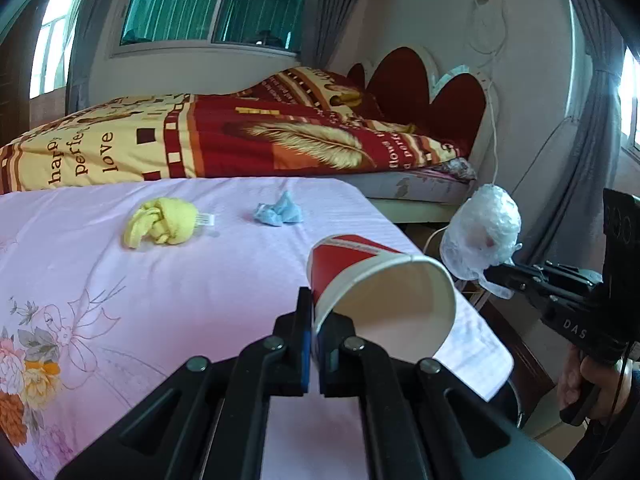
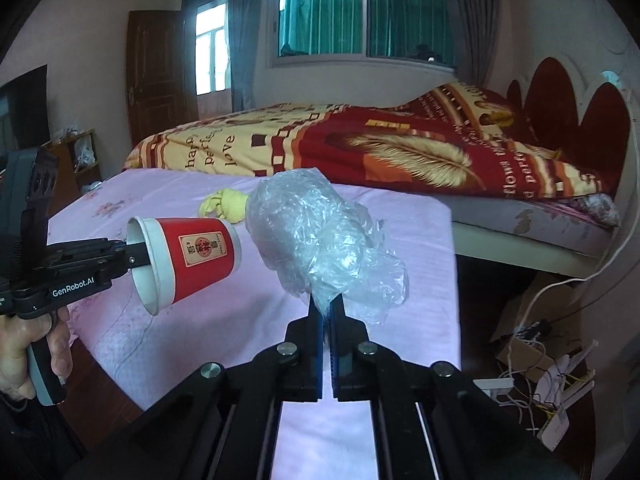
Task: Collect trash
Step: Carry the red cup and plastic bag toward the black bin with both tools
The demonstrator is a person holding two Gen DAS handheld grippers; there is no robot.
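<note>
My left gripper (image 1: pixel 316 312) is shut on the rim of a red paper cup (image 1: pixel 360 276), held tipped on its side above the pink table cover; the cup also shows in the right wrist view (image 2: pixel 192 256). My right gripper (image 2: pixel 326 304) is shut on a crumpled clear plastic bag (image 2: pixel 316 240), held up off the right side of the table; the bag also shows in the left wrist view (image 1: pixel 480 232). A crumpled yellow cloth (image 1: pixel 160 222) and a blue paper wad (image 1: pixel 278 214) lie on the pink table cover (image 1: pixel 160 300).
A bed with a red and yellow quilt (image 1: pixel 240 136) stands right behind the table. Cables, a cardboard box and a power strip (image 2: pixel 536 360) lie on the floor to the right. A dark wooden door (image 2: pixel 156 76) is at the back left.
</note>
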